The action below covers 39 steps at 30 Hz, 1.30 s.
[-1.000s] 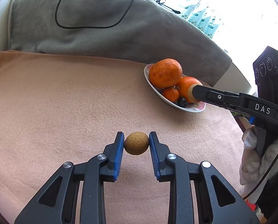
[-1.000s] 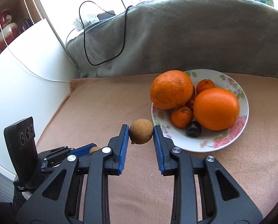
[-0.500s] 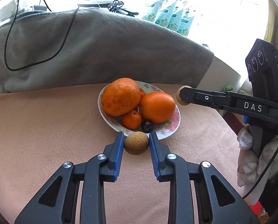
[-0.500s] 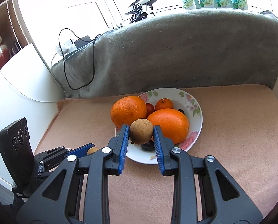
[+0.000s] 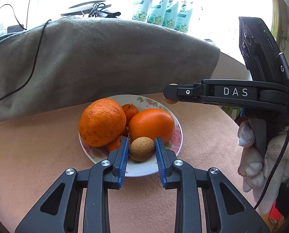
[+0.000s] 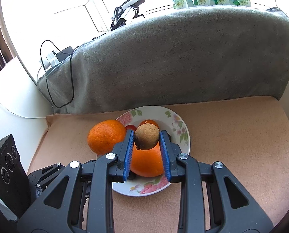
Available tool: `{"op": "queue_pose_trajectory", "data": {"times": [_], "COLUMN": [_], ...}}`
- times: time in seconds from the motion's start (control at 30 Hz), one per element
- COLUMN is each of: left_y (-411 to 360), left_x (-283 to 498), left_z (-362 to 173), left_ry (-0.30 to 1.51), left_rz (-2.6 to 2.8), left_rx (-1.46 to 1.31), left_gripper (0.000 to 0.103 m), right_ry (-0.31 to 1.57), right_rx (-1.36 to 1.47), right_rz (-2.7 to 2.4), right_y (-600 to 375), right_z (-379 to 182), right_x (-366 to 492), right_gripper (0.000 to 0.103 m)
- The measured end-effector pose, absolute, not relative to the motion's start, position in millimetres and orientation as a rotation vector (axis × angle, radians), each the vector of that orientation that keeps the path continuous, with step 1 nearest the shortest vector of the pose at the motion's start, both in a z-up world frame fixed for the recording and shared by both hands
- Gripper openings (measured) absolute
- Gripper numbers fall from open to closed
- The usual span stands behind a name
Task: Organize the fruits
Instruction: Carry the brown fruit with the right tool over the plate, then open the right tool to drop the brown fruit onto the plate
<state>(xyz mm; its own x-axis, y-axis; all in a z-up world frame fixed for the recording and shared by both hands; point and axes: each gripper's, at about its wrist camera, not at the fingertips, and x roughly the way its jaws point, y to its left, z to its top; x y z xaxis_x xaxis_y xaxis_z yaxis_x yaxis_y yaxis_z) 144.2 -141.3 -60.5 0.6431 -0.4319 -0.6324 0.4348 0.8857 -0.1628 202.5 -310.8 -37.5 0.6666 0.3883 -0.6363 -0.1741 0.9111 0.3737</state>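
My left gripper (image 5: 141, 148) is shut on a small brown round fruit (image 5: 141, 149), held over the near rim of a white floral plate (image 5: 175, 136). The plate holds a large rough orange (image 5: 102, 122), a smooth orange (image 5: 151, 125) and small tangerines (image 5: 130, 110). My right gripper (image 6: 146, 138) is shut on a second brown fruit (image 6: 146, 138) above the plate (image 6: 180, 125), over the smooth orange (image 6: 147, 164). In the left wrist view the right gripper (image 5: 170, 95) reaches in from the right, its fruit only partly seen.
The plate rests on a peach cushion (image 5: 28, 155). A grey blanket (image 5: 105, 58) with a black cable (image 5: 24, 81) rises behind it. Green pouches (image 5: 161, 13) line the window sill. A white-gloved hand (image 5: 260, 151) holds the right tool. A white ledge (image 6: 12, 89) runs along the left.
Both grippers have carried their brown fruits toward the plate; the left now sits over its near rim and the right over the fruits on it. Both grips are unchanged.
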Motion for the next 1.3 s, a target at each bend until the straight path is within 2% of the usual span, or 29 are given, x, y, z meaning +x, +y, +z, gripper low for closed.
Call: {"op": "queue_pose_trajectory", "data": {"times": [1.17,1.3], "left_y": [-154.3,-154.2], "left_x": [152.9,153.0], "left_z": [-58.4,-57.3], "left_ry": [0.699,0.692], "left_rz": [-0.477,-0.471], "left_rx": [0.042,0.043], "left_gripper": [0.026,0.032], "right_ry": [0.826,0.826], "right_rx": [0.295,0.295], "right_rz": [0.322,0.319], "right_y": [-304.7,-305.7], "right_z": [-52.8,-52.6], "right_x": [232.5,231.9], "right_gripper": [0.028,0.029]}}
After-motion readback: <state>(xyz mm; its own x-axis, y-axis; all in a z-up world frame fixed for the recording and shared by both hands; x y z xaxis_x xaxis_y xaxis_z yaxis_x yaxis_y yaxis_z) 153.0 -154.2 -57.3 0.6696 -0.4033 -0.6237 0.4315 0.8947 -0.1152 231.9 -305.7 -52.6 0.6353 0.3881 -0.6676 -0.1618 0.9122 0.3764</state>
